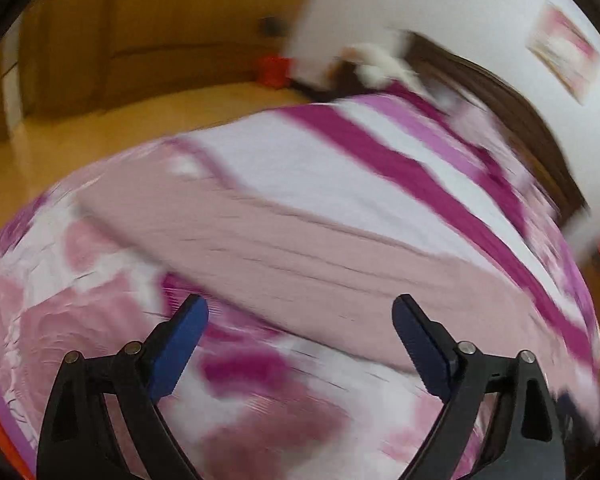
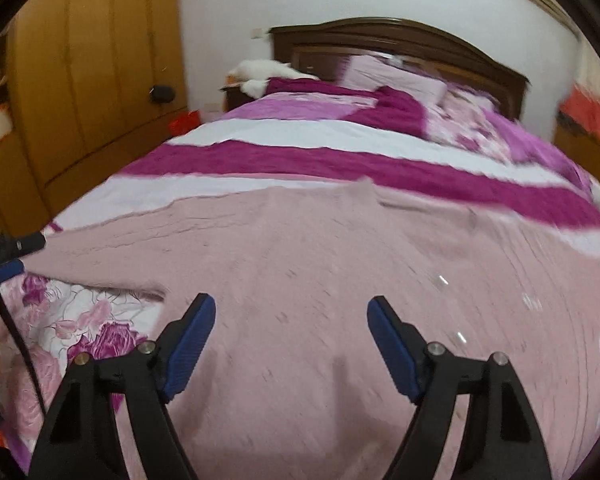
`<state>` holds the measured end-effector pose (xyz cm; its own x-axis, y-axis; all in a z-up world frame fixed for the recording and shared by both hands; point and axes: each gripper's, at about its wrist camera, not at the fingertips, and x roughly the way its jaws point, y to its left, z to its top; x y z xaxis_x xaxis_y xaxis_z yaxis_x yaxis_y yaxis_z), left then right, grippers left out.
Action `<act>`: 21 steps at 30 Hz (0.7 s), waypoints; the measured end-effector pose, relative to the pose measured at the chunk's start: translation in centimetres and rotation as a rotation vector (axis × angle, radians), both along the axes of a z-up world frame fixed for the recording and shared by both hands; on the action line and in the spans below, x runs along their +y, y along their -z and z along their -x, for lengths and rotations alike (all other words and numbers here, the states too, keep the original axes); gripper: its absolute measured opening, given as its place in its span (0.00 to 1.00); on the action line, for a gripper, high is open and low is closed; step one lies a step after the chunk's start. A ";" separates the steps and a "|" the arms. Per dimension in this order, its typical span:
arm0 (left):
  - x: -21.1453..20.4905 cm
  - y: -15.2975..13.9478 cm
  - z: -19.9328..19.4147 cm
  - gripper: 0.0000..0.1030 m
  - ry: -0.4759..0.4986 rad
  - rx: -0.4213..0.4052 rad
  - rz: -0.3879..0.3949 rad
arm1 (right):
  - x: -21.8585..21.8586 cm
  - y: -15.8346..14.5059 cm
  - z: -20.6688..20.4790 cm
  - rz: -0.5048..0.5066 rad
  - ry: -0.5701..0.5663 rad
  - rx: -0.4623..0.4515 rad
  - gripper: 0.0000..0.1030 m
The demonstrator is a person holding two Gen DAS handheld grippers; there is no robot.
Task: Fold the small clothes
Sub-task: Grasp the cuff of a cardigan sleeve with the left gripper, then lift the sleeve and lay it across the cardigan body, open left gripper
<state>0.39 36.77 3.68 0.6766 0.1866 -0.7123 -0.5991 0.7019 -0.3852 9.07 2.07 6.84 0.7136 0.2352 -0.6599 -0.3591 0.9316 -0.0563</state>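
A pale pink knitted garment (image 2: 300, 264) lies spread flat on the bed and fills the middle of the right wrist view. In the left wrist view it (image 1: 300, 248) shows as a long band running from upper left to lower right. My right gripper (image 2: 291, 312) is open and empty, hovering over the garment's near part. My left gripper (image 1: 300, 312) is open and empty above the garment's near edge and the flowered bedspread (image 1: 80, 308). The left gripper's tip (image 2: 16, 250) shows at the left edge of the right wrist view, beside the garment's left end.
The bed has a purple, white and flowered cover (image 2: 300, 160), pillows (image 2: 396, 76) and a dark wooden headboard (image 2: 400, 36). A wooden wardrobe (image 2: 92, 60) stands to the left, with a red object (image 2: 186, 120) on the floor. The left wrist view is motion-blurred.
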 end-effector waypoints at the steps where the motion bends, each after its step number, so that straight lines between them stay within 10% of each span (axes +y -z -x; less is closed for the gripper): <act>1: 1.1 0.7 0.1 0.66 -0.058 0.014 0.029 | 0.6 0.4 -0.4 0.027 -0.002 0.008 0.79; 6: 4.9 4.3 0.6 0.55 -0.202 0.063 0.016 | 2.3 5.8 -2.6 0.281 0.117 0.088 0.95; 15: 10.0 5.0 0.7 0.56 -0.289 -0.092 0.109 | -0.5 6.3 -2.7 0.083 0.123 0.170 1.00; 17: 10.2 5.0 0.9 0.32 -0.304 -0.097 0.099 | -0.3 6.3 -2.6 0.092 0.124 0.160 1.00; 18: 10.2 4.9 0.8 0.00 -0.313 -0.095 0.099 | -0.5 6.4 -2.6 0.088 0.124 0.160 1.00; 21: 10.1 3.7 1.0 0.00 -0.313 -0.119 0.067 | -0.9 6.5 -2.9 0.075 0.123 0.167 1.00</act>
<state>-0.62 46.85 -0.06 0.6729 0.3541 -0.6495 -0.7297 0.4617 -0.5043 11.96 1.21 0.38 0.6128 0.0990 -0.7840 -0.2532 0.9644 -0.0761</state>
